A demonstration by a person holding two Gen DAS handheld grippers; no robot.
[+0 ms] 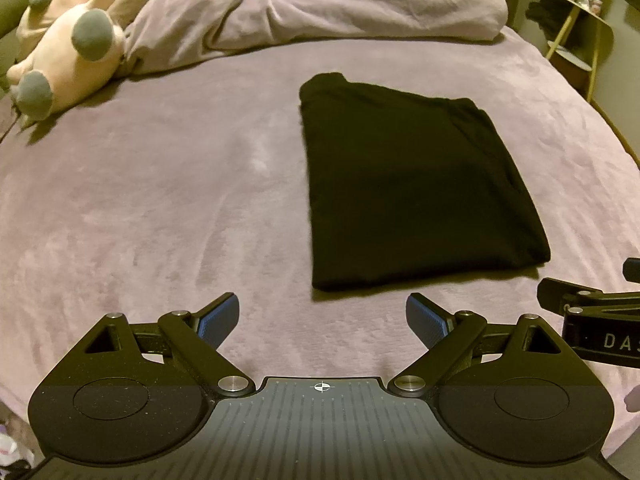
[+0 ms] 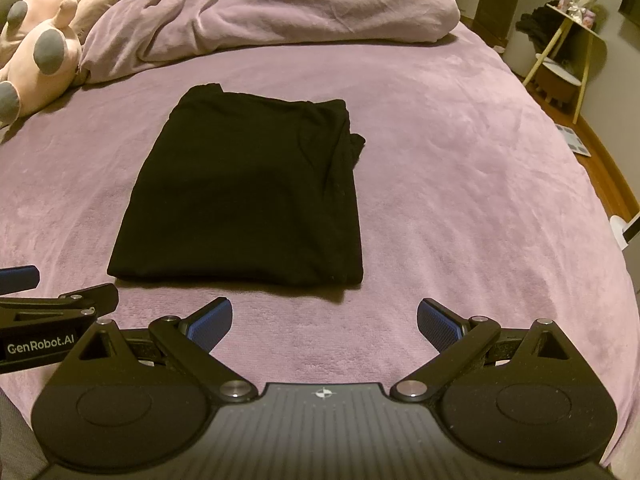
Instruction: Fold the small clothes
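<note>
Left gripper (image 1: 322,316): jaws spread wide, nothing between them, held above the bed cover and touching nothing; matte black linkage arms with round silver pivot pins.
Left fingertips (image 1: 219,317): flat blue pads with a fine dotted grip texture.
Right gripper (image 2: 324,320): also spread wide and holding nothing, hovering clear of the fabric; same black arms and blue textured pads.
Side by side: the right gripper shows at the right edge of the left wrist view, and the left gripper at the left edge of the right wrist view, bearing the white lettering "GenRobot.AI".
Black garment (image 2: 244,196): a soft, matte black cloth folded into a rough rectangle, lying flat on the bed just ahead of both grippers; ahead and to the right of the left gripper, ahead and slightly left of the right gripper. Its near edge is straight; a small bunch of fabric sticks out at the far right side.
Bed cover (image 2: 460,184): plush lilac fleece, mostly smooth.
Duvet (image 2: 260,8): same lilac fleece, heaped in crumpled folds far ahead.
Plush toys (image 1: 68,44): pale pink with grey round paw pads, far ahead to the left.
Side table (image 2: 568,40): pale wooden legs, beyond the bed to the far right.
</note>
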